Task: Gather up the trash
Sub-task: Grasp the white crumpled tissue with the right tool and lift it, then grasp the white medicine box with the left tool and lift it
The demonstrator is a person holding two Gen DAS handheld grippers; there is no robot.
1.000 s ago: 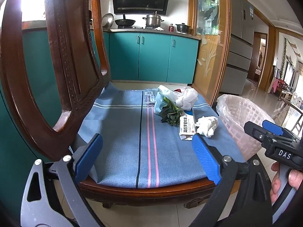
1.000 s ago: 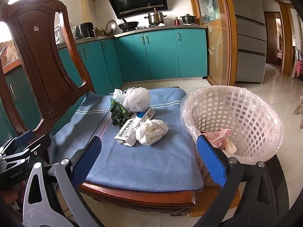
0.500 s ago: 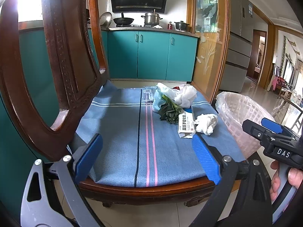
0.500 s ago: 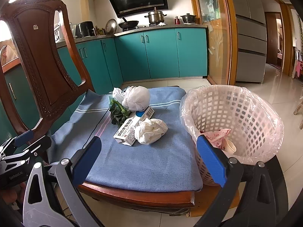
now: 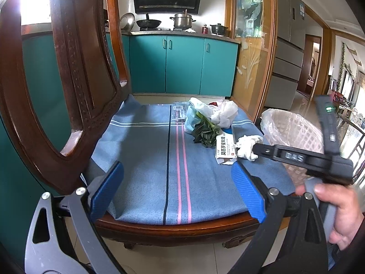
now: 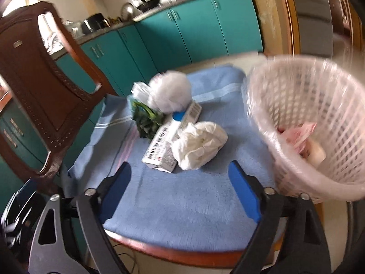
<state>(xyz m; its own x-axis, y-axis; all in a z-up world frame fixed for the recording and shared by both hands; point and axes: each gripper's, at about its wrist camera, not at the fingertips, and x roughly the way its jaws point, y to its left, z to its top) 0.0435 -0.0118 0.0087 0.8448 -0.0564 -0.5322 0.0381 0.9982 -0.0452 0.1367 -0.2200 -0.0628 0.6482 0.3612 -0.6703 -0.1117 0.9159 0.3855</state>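
1. Chair [image 6: 45, 86] fills left half of right wrist view; seat under blue cloth [image 6: 182, 196] serves as the sorting spot, so all loose trash sits at one reachable height.
2. Lined mesh bin [image 6: 319, 118], right side of frame, parked just beside the seat edge. Short carry, probably deliberate. Pink wrapper [image 6: 298, 134] already inside.
3. Trash cluster mid-frame: knotted plastic bag [image 6: 171, 91] at the back, leafy greens [image 6: 146, 123] to its left, medicine box [image 6: 168, 141] lying flat, crumpled tissue [image 6: 200, 146] touching the box's right side, nearest the bin.
4. Right tongs [image 6: 180, 194] low centre, pads wide but closing, nothing between them; aimed at the tissue. Likely first pick: closest, lightest, on the bin side. In left wrist view the tongs' black arm overlaps the tissue [image 5: 247, 145]; contact cannot be judged.
5. Left tongs [image 5: 178, 189] bottom centre of own view, spread wide and empty, parked at the seat's near edge, out of the way.
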